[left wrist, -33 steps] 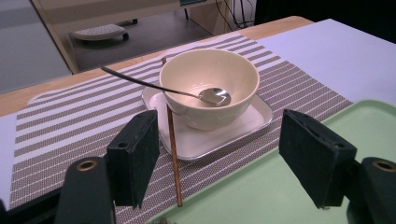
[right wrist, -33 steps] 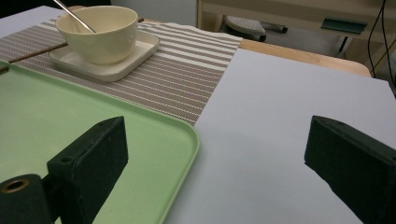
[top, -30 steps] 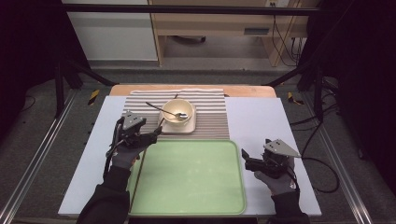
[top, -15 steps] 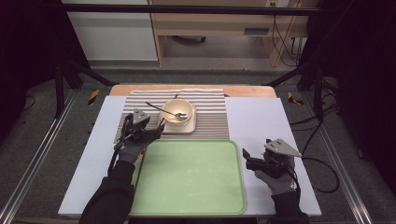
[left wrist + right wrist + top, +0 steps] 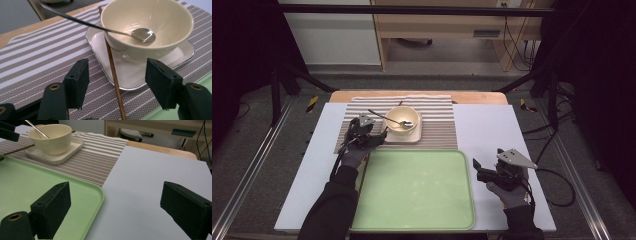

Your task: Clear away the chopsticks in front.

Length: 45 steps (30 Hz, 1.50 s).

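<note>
A cream bowl with a metal spoon in it stands on a square white plate. A brown chopstick lies across the plate's edge, beside the bowl. My left gripper is low over the striped placemat, its jaws on either side of the chopstick. The jaws have just been closing, but the pads stand apart from the stick. My right gripper is open over the bare white tabletop, with nothing between its fingers.
A large green tray lies in front of the placemat, between my two hands. The table's wooden far edge shows behind the mat. A cable trails from the right gripper.
My left gripper has moved right and down, toward the bowl and plate, and its jaws have narrowed a little. The right gripper has stayed in place.
</note>
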Tool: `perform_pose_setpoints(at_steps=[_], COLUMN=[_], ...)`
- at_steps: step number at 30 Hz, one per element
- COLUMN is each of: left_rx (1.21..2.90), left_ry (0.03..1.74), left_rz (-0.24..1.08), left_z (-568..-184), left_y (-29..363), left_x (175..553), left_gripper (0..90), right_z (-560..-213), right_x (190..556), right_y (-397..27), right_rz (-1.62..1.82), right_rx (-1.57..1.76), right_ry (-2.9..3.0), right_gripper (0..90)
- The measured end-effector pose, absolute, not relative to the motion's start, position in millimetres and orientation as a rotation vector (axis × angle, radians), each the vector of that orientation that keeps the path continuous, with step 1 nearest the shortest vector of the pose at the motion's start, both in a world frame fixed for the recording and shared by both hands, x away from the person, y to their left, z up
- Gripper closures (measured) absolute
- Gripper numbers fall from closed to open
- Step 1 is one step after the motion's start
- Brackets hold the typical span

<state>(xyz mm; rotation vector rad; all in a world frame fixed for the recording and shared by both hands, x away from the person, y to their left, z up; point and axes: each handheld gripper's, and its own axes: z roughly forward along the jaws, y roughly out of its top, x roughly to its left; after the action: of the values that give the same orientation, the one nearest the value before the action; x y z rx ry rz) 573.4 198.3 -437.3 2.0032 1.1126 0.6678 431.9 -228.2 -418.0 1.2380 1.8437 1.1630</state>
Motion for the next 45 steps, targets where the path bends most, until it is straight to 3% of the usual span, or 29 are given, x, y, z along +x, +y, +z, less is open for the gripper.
perform_pose_setpoints(at_steps=[45], left_rx=[2.061], left_ry=[1.212], left_rz=[0.644], left_z=[-464], left_y=[190], left_x=[603], left_gripper=[82.8], right_z=[-420], right_x=[433], right_y=[-226], right_rz=[1.166], right_rx=[1.234], right_ry=[1.862], right_gripper=[12.9])
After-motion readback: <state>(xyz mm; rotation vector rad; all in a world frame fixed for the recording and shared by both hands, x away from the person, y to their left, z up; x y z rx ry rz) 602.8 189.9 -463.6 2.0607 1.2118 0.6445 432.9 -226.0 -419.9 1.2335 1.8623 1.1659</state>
